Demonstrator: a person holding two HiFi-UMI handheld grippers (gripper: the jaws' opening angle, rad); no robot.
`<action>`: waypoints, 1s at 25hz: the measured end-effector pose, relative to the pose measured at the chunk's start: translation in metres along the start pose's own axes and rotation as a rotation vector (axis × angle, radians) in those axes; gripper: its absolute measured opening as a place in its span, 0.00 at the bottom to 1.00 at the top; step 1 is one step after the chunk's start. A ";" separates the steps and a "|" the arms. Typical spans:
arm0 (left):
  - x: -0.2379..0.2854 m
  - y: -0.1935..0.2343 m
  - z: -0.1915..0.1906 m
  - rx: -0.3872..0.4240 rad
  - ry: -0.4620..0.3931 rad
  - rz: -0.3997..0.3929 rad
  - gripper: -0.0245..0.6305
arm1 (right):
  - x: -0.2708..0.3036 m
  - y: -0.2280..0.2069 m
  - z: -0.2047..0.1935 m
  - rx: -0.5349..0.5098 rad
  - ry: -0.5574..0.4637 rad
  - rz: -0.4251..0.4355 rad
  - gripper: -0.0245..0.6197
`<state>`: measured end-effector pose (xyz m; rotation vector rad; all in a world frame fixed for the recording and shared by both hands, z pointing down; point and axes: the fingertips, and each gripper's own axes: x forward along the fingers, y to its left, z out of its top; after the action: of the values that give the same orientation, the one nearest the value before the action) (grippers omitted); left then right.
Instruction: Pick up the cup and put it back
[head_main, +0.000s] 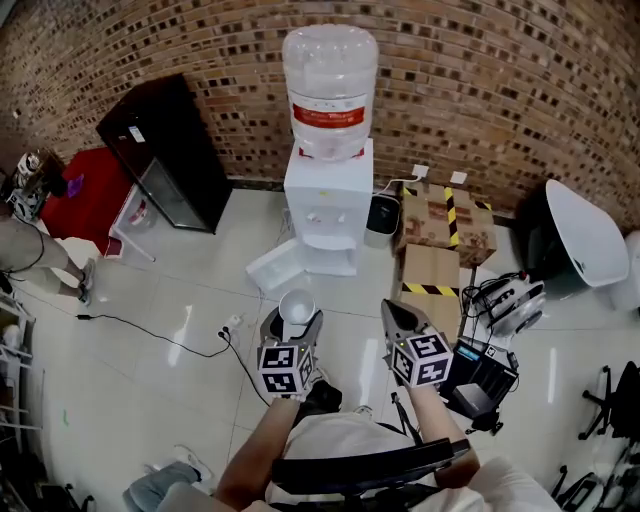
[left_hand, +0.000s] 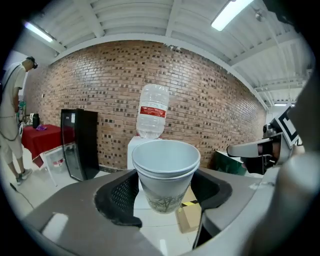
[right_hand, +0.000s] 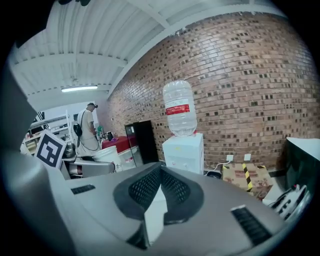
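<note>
A curved-looking brick wall (head_main: 500, 80) spans the far side of the room, above a pale glossy tiled floor (head_main: 150, 300). At far left, a tall black cabinet (head_main: 165, 150) stands against the wall, with a red-covered table (head_main: 85, 195) to its left and a person (left_hand: 12, 125) standing by that table. In the middle of the far wall stands a white water dispenser (head_main: 328, 205), topped by a clear inverted bottle (head_main: 330, 90) with a red label. Just right of the dispenser sit brown cardboard boxes (head_main: 445, 225) banded with yellow and black tape. In the near middle, the wearer's forearms reach forward, each holding a grey gripper that carries a marker cube. The left gripper (head_main: 292, 328) is clamped on a white paper cup (left_hand: 166, 170), its black pads pressing on the cup's two sides. The cup is upright and open-mouthed, held in the air above the floor on the near side of the dispenser; a grey printed pattern marks its lower part, and a second rim shows just under the top one. The right gripper (right_hand: 159, 187), to the right of the left one and apart from it, has its jaws closed together at the tips with nothing between them.
</note>
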<state>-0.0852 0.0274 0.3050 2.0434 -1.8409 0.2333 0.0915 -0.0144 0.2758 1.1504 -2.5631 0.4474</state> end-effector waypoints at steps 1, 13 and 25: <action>-0.005 -0.006 0.000 -0.002 -0.008 -0.002 0.55 | -0.005 0.001 0.000 0.000 -0.006 0.006 0.06; -0.043 -0.044 -0.004 0.006 -0.048 -0.040 0.54 | -0.048 0.013 -0.006 0.020 -0.044 0.031 0.06; -0.038 -0.045 0.021 0.014 -0.091 -0.039 0.54 | -0.052 0.006 0.016 0.017 -0.099 0.025 0.06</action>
<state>-0.0484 0.0572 0.2641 2.1294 -1.8553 0.1448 0.1176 0.0177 0.2396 1.1756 -2.6652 0.4286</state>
